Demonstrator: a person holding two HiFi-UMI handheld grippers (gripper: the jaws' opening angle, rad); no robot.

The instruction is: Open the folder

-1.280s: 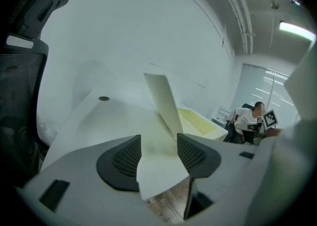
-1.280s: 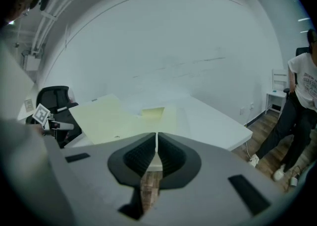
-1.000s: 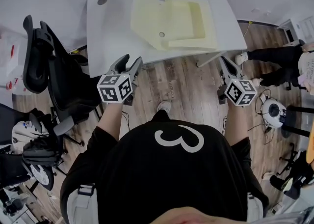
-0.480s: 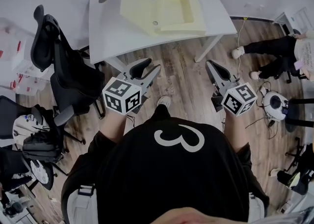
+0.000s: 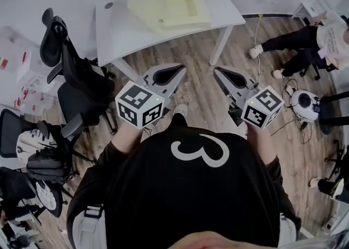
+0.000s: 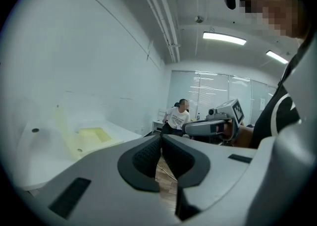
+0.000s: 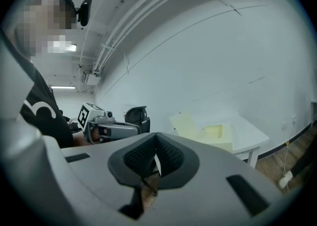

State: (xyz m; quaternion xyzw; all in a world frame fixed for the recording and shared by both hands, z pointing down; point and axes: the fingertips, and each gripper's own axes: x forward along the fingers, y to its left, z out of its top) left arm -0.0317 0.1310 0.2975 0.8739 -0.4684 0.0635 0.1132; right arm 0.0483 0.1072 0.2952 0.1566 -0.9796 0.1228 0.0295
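The pale yellow folder (image 5: 169,5) is seen lying open on the far part of the white table (image 5: 117,32), with one flap raised at its left. Both grippers are held well apart from it, near the person's body, over the wooden floor (image 5: 196,87). The left gripper (image 5: 181,69) has just been closing and is clenched, with nothing between its pads. The right gripper (image 5: 217,71) is likewise clenched on nothing. A black office chair (image 5: 68,78) is placed left of the table
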